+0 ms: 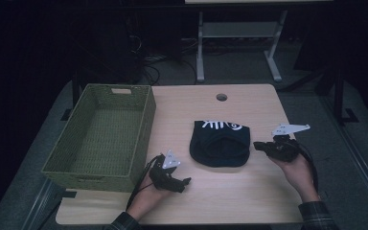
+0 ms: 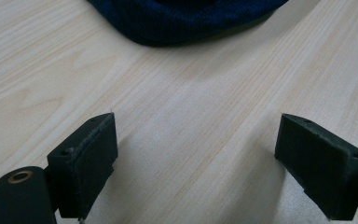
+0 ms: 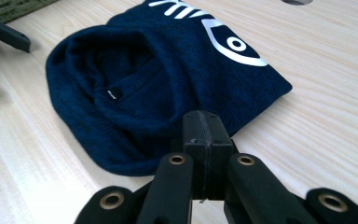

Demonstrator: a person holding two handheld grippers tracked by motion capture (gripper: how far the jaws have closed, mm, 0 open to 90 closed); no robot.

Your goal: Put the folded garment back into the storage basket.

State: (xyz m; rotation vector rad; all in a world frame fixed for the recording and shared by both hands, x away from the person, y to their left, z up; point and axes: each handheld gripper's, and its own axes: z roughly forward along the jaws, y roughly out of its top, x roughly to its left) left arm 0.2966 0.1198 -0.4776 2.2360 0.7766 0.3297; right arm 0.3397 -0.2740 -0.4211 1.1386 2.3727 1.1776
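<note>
Two tongs flank the beanie point(image 1: 220, 143): left point(image 1: 188, 181) gapes, right point(image 1: 258, 144) closed empty.

The tabletop point(image 1: 249, 191) is pale wood-look laminate, smooth with a fine straight grain and a soft, low sheen. The hat point(image 3: 135, 93) is dark blue knitted cloth, matt and finely ribbed, with a smooth white print point(image 3: 223, 39) that looks flat and slightly glossy, and a small black tag point(image 3: 114, 93) inside its folded rim. The basket point(image 1: 100, 136) is olive-green woven wicker or cord, rough and matt. The left hand-held gripper point(image 2: 198, 163) has matt black pads point(image 2: 88, 158) with a slightly grainy face; the right hand-held gripper point(image 3: 204, 135) has black plastic links with a faint sheen and brass-coloured metal rivets point(image 3: 177, 159). A grey plate point(image 1: 290, 128) looks like dull metal.
</note>
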